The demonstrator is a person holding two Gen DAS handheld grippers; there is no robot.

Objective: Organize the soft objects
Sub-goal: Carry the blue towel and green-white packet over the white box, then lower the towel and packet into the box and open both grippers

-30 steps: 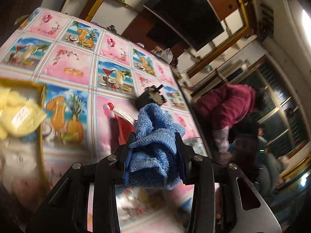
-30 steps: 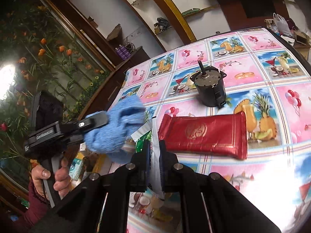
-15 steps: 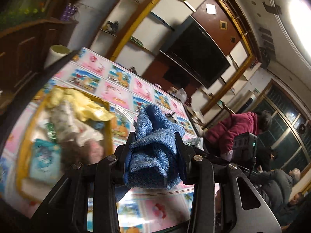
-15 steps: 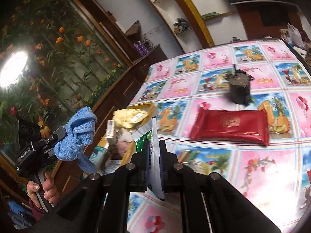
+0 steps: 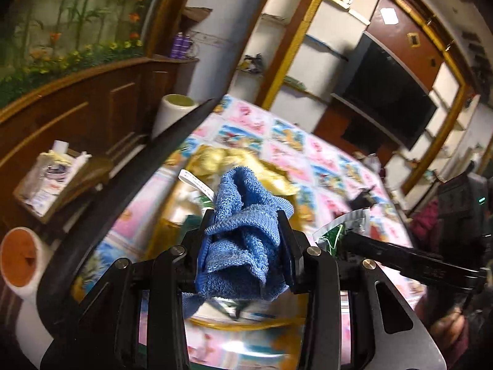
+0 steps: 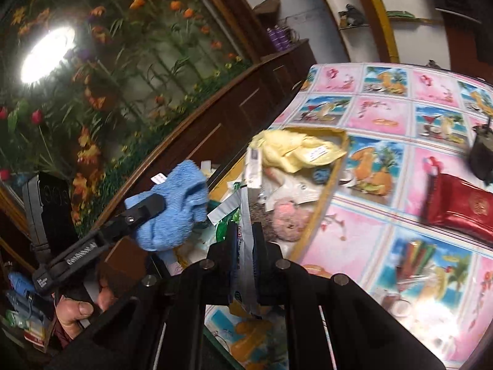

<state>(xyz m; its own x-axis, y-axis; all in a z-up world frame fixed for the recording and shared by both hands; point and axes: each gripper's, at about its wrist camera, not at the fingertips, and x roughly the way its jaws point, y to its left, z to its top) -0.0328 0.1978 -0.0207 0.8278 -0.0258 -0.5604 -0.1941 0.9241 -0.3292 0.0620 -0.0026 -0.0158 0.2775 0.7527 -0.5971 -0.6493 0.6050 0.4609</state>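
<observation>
A crumpled blue towel (image 5: 243, 215) sits clamped between the pads of my left gripper (image 5: 243, 240). It hangs over the near left end of a yellow-rimmed tray (image 5: 246, 323). The right wrist view shows the same towel (image 6: 172, 209) at the tray's outer left edge (image 6: 326, 191). My right gripper (image 6: 245, 237) is shut on a flat silver and green packet (image 6: 243, 215), just above the tray's near end. Inside the tray lie a yellow cloth (image 6: 292, 151), a pink plush (image 6: 289, 219) and other small items. A hand (image 6: 77, 311) holds the left gripper's handle.
A red foil packet (image 6: 462, 206) and a black motor (image 6: 482, 157) lie on the patterned tablecloth to the right of the tray. Two paper rolls (image 5: 175, 111) (image 5: 21, 259) stand beyond the table's dark left edge. A wooden cabinet (image 5: 92, 101) runs along that side.
Both grippers swung left from the table's middle to the tray, each keeping its load. The red packet and the motor slid to the right side of the right wrist view.
</observation>
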